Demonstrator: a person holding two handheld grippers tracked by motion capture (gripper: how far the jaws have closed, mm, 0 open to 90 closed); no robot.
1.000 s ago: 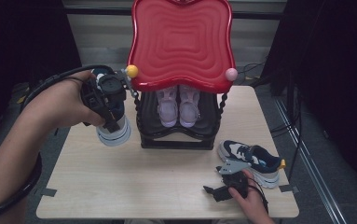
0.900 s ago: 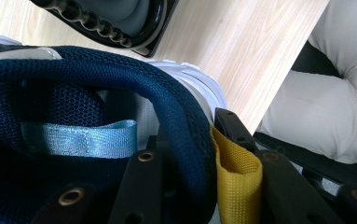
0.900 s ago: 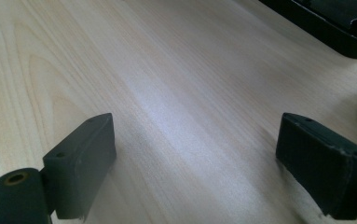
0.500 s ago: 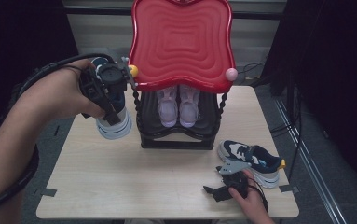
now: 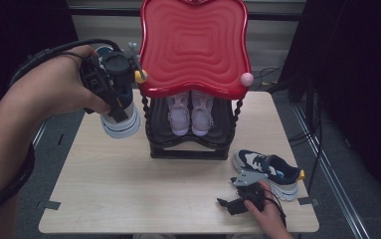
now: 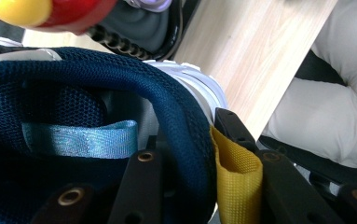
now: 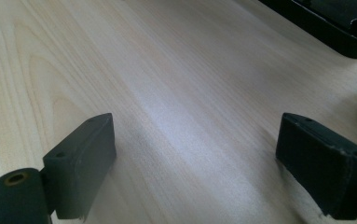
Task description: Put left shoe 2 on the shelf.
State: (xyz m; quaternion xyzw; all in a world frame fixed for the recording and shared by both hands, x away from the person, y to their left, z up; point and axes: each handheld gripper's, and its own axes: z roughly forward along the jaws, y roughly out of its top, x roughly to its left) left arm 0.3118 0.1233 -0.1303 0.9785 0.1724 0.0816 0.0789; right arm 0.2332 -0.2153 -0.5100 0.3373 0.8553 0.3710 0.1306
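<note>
Left gripper (image 5: 109, 82) clamped on navy sneaker's (image 5: 121, 117) heel collar, at rack's (image 5: 190, 144) ten o'clock; right gripper (image 5: 238, 203) jaws wide, apparently resting on table (image 5: 128, 189).

Bench (image 5: 128, 199) front & left half is bare wood, wide room for a pass. Black rack (image 5: 188, 149) w/ big red top (image 5: 194, 47) blocks centre-back; pink shoes (image 5: 190, 112) sit inside, under the overhang. Left tool (image 5: 109, 84) w/ navy shoe (image 5: 121, 122) hangs just beside rack's left post & yellow knob (image 5: 140, 76), tight gap there. Second navy shoe (image 5: 270, 172) crowds right front, near right tool (image 5: 238, 201), whose jaws stand wide over bare wood.
</note>
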